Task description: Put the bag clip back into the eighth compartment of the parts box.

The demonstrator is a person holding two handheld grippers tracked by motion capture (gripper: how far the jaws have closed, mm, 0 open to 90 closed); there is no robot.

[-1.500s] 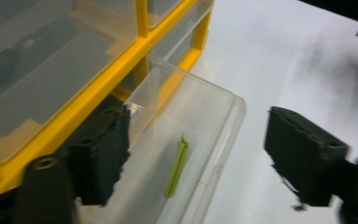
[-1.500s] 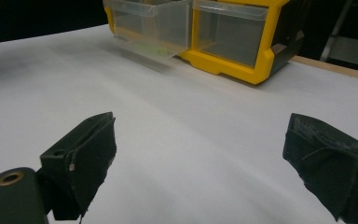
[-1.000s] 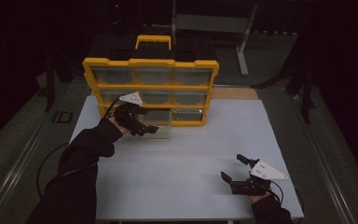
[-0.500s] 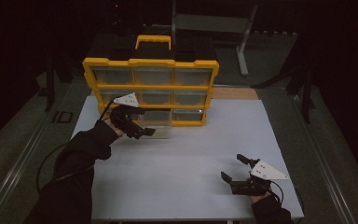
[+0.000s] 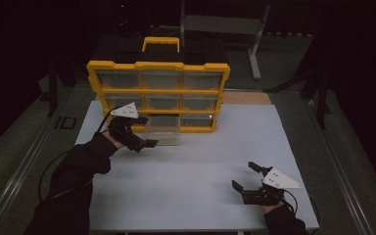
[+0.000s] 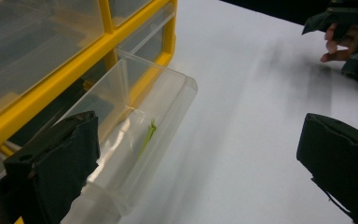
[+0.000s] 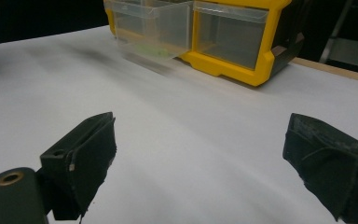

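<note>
Yellow plastic drawer cabinet (image 5: 158,93) serves as our landmark. We note its clear plastic drawer (image 6: 135,140) pulled partway out of the bottom row, holding what appears to be a thin green item (image 6: 148,135). Our left gripper (image 5: 142,142) sits just beside that drawer, jaws released. Our right gripper (image 5: 247,178) rests well apart from the cabinet, jaws spread.

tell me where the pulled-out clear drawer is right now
The clear drawer sticks out of the yellow organizer's bottom row, middle slot, in the high view, just right of the open left claw.
</note>
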